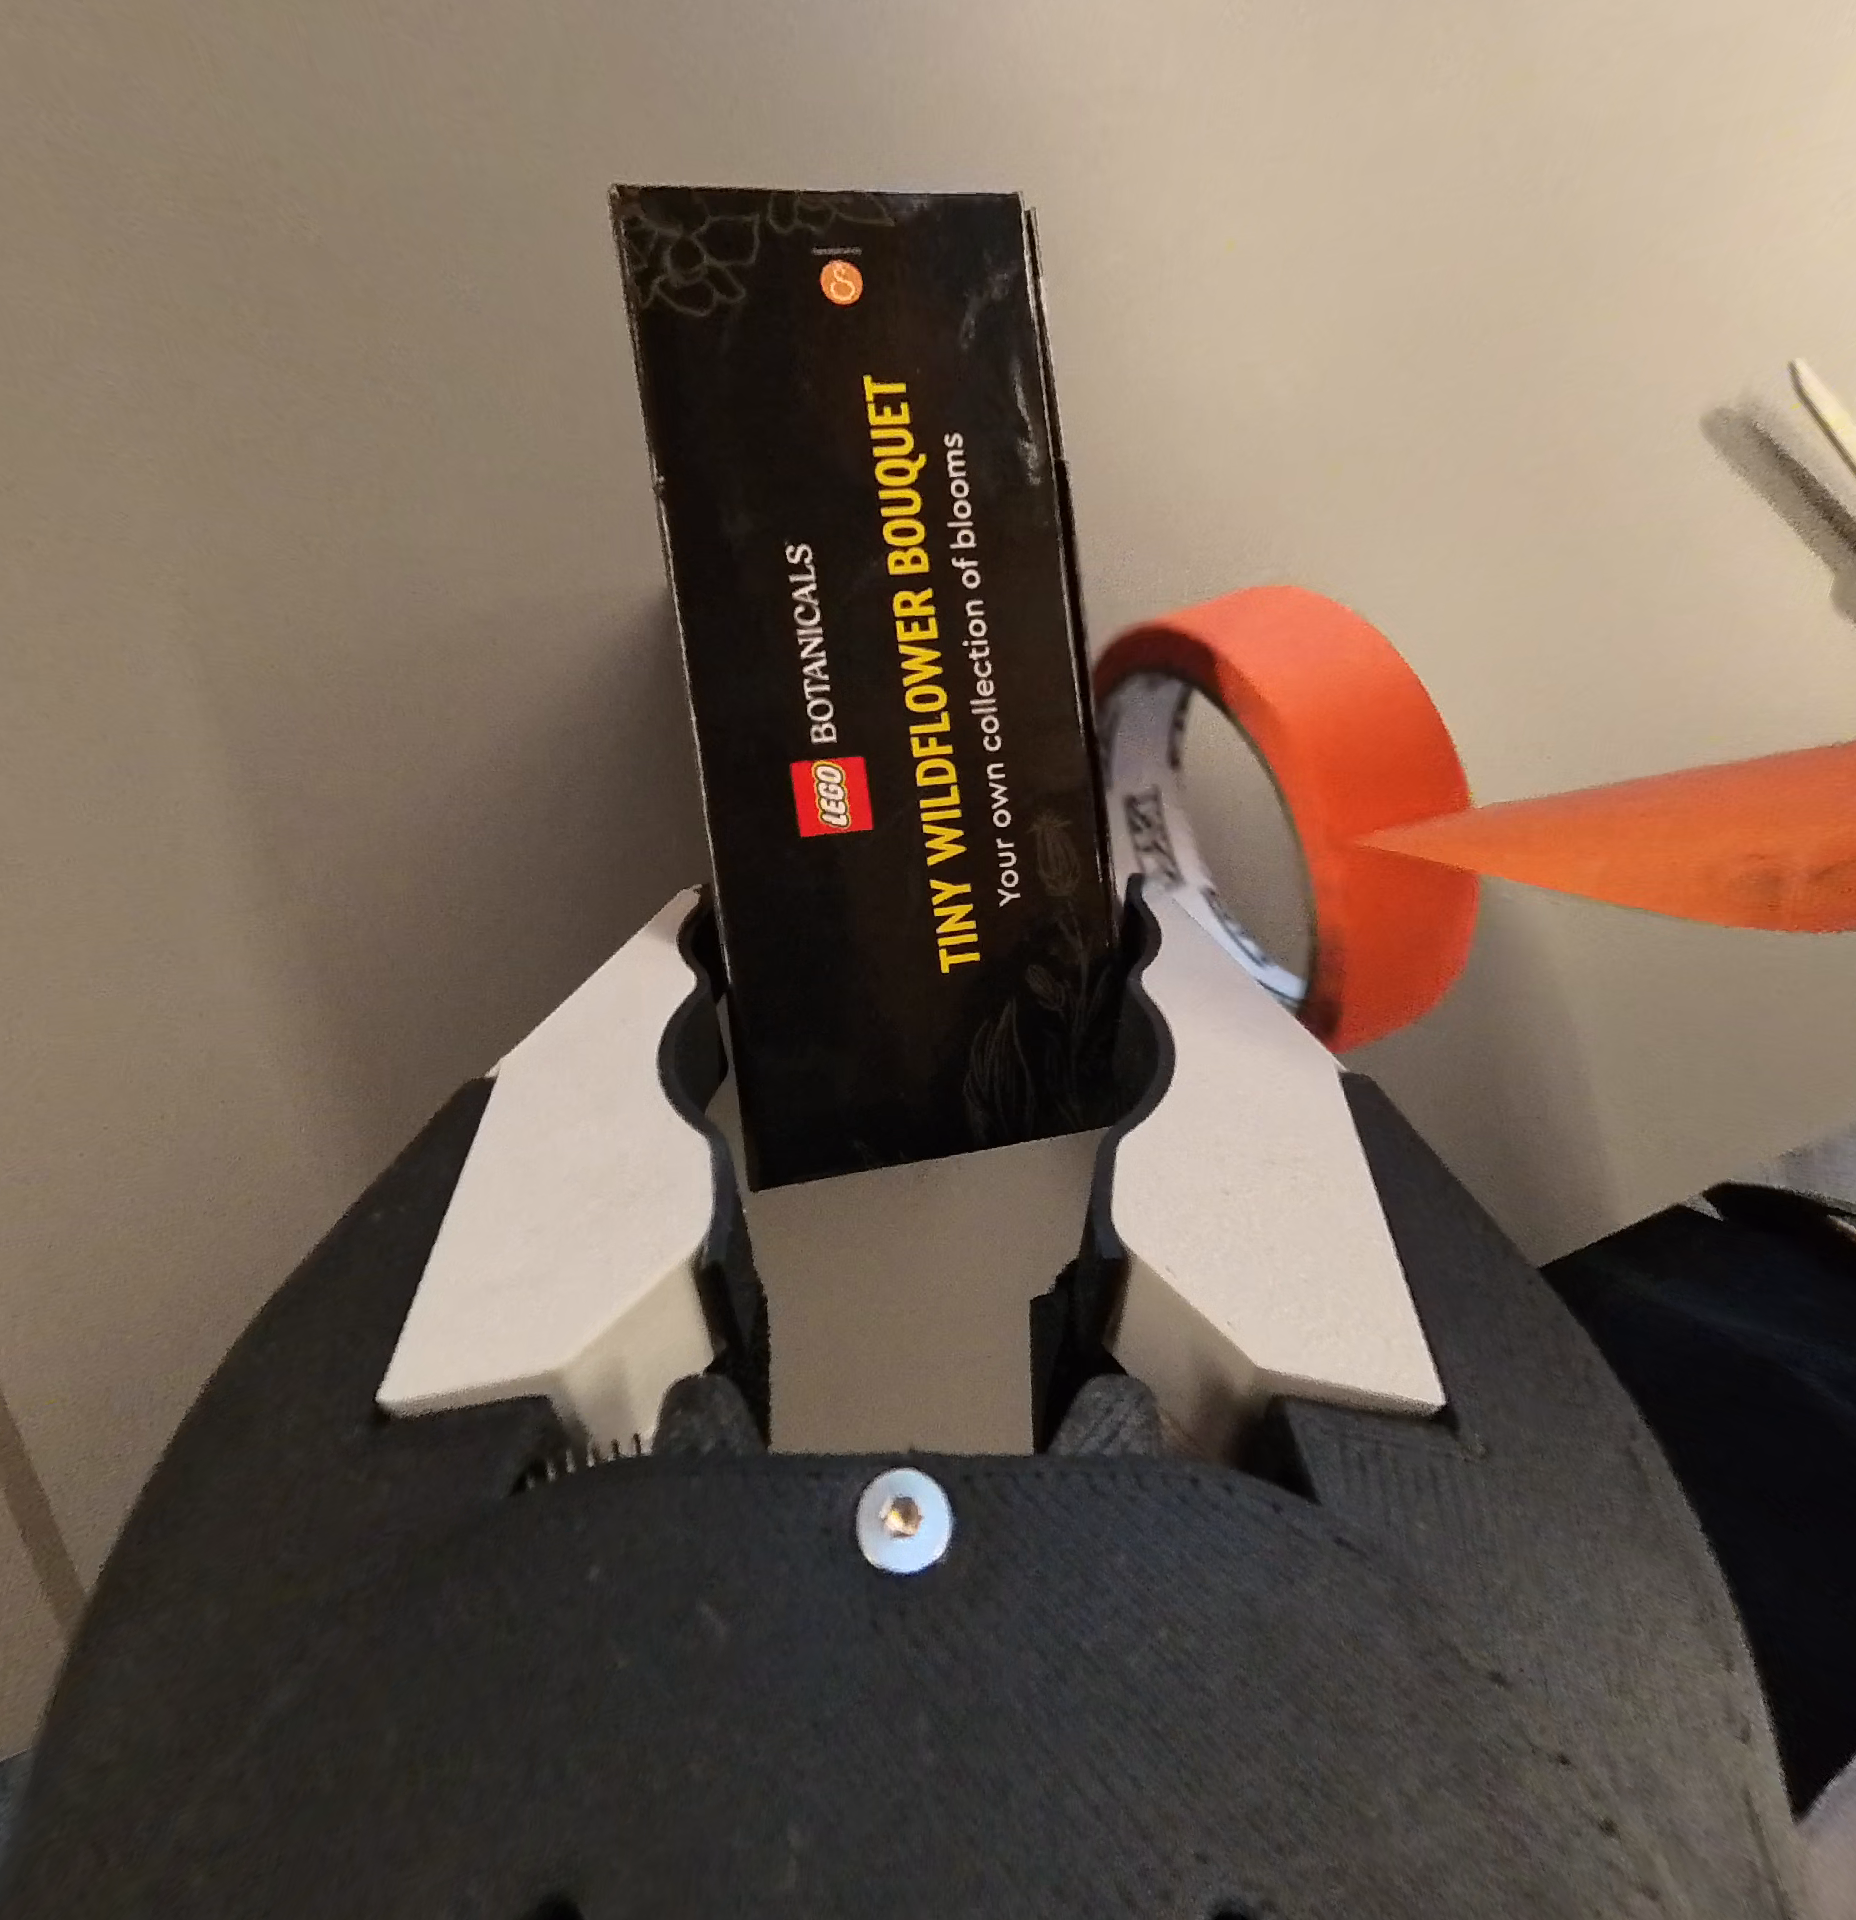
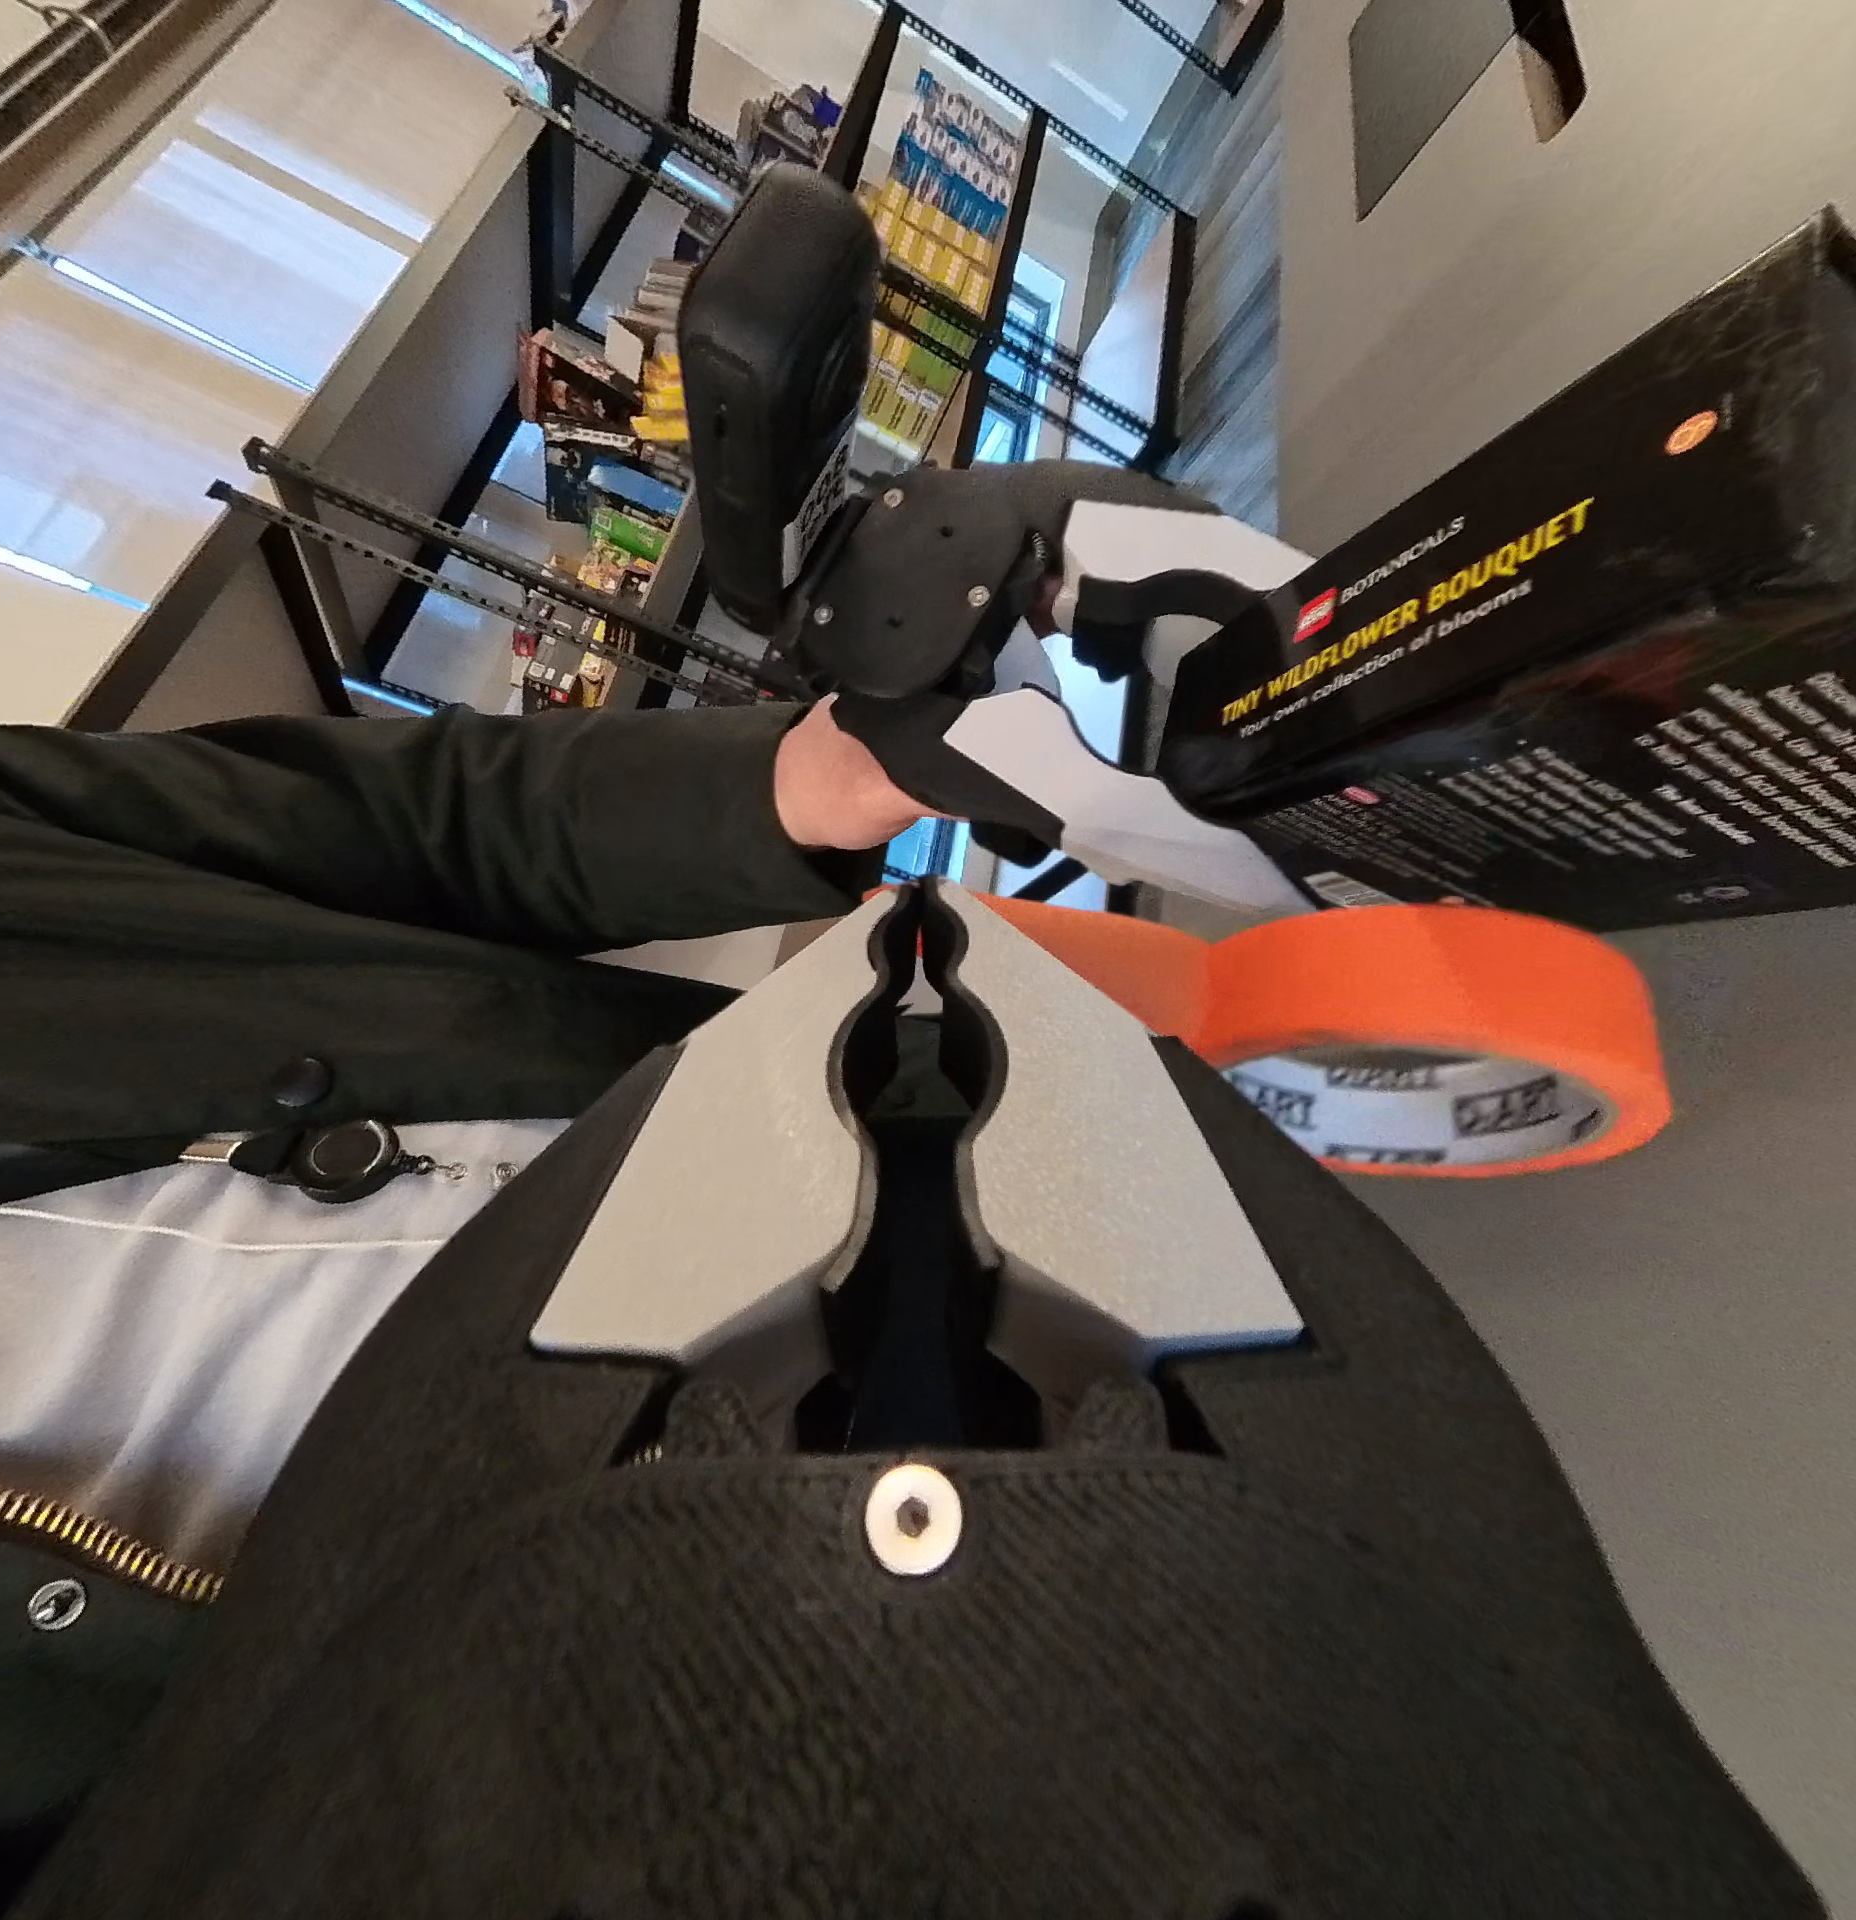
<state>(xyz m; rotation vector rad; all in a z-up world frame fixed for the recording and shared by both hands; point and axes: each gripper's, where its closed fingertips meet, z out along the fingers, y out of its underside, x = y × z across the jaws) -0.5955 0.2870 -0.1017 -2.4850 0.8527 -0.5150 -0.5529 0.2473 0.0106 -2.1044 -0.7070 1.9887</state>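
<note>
Left tool [image 1: 919, 1023]: jaws clamped on the near end of a black box [image 1: 862, 644], gripped across its narrow width. Box long axis runs straight out from the tool, away from the camera. Right tool [image 2: 922, 940]: tips pinched on the free end of an orange strip [image 2: 1090, 961] pulled off the tape roll [image 2: 1443, 1013]; almost no gap shows between the tips. Roll lies to the right of the box in the left view, close by its lower edge; contact probably none, but blur hides it. Strip leads from roll sideways to the right tool. Grey bench [image 2: 1682, 1455] beneath. A person's sleeve [image 2: 384, 821] leads to the left tool. Shelves [image 2: 799, 343] behind.
</note>
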